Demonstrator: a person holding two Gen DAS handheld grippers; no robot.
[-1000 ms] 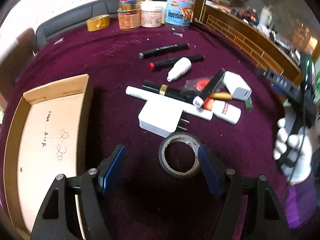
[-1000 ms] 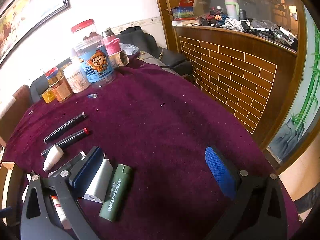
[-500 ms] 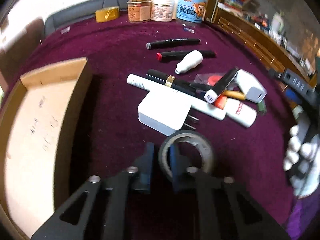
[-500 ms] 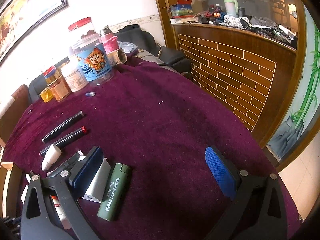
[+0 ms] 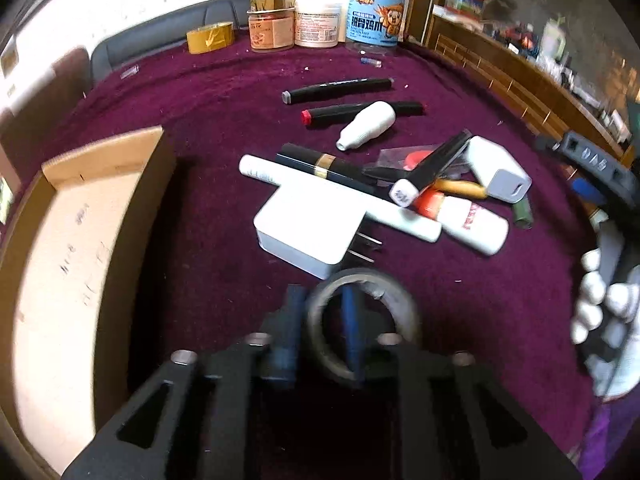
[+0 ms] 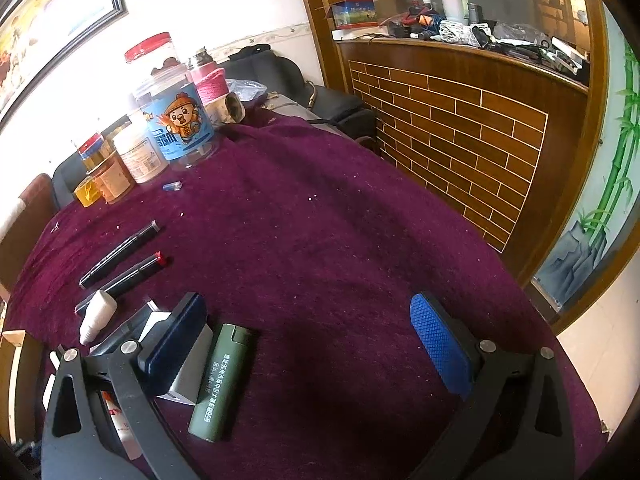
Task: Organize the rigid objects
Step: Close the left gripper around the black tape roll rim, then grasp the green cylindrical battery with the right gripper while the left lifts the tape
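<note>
**Left gripper clamped on the tape roll**

The left gripper (image 5: pixel 320 322) has just closed; its two fingers pinch the near-left wall of the tape roll (image 5: pixel 394 304), one outside, one inside the ring. The roll sits on the purple cloth (image 5: pixel 224 128), just in front of the white charger (image 5: pixel 308 224) and right of the cardboard box (image 5: pixel 60 280). The right gripper (image 6: pixel 308 344) stands wide open above the cloth, empty, with a green lighter (image 6: pixel 222 384) beside its left finger.

A purple cloth (image 6: pixel 320 220) covers the table; jars (image 5: pixel 320 20) stand along its far edge; a brick-patterned wooden counter (image 6: pixel 460 120) holds clutter; a framed picture (image 6: pixel 48 20) hangs on the wall
</note>
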